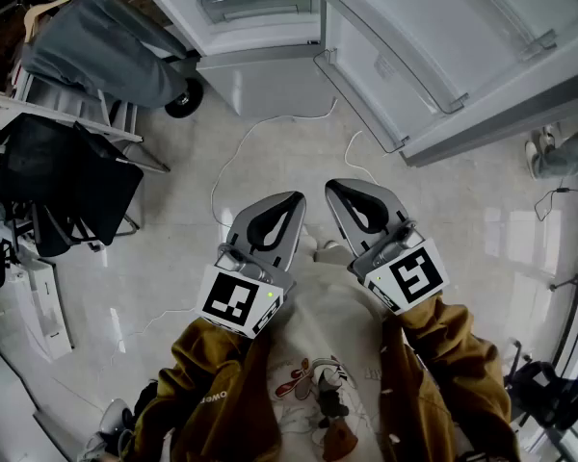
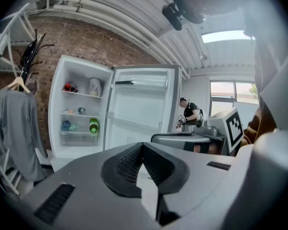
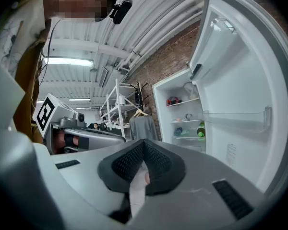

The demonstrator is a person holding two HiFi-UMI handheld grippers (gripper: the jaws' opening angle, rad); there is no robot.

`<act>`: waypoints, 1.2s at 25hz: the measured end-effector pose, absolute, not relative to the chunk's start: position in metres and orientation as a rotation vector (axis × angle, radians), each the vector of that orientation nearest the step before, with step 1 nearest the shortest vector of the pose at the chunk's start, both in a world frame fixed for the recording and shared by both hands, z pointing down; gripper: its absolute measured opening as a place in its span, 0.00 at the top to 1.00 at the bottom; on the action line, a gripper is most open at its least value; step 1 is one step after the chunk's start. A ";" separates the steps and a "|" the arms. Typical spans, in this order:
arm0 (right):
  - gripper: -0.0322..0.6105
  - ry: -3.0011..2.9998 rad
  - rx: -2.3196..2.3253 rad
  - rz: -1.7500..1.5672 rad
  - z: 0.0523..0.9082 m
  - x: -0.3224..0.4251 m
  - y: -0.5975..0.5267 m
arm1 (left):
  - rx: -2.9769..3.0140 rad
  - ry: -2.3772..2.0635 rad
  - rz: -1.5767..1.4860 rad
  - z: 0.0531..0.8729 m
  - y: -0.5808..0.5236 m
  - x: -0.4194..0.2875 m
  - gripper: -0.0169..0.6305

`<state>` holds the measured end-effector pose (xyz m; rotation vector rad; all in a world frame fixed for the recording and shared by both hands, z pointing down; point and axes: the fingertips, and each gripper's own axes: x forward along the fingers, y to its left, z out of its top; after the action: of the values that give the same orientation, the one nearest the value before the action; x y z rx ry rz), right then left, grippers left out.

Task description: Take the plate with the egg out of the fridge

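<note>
While the person is standing back from the fridge (image 2: pixel 56 109), whose door (image 2: pixel 141 109) is hanging wide open, the left gripper (image 1: pixel 294 200) and right gripper (image 1: pixel 335 187) are pointing toward it side by side above the pale floor (image 1: pixel 173 258). Both pairs of jaws are resting fully together, tip meeting tip, gripping nothing. The plate with the egg (image 2: pixel 81 110) is sitting on the middle shelf inside, well apart from both grippers and too small to make out clearly. A green bottle (image 2: pixel 93 125) is standing on the shelf below.
</note>
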<state>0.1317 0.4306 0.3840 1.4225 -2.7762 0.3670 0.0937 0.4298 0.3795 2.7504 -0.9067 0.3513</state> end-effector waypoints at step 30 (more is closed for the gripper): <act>0.94 -2.875 1.116 0.521 0.411 0.101 0.523 | 2.586 -0.995 0.236 0.406 0.507 0.090 0.96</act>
<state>0.1012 0.5226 0.4113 1.1158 -2.8751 0.5207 0.0899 0.5066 0.4063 2.5865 -0.9947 0.2360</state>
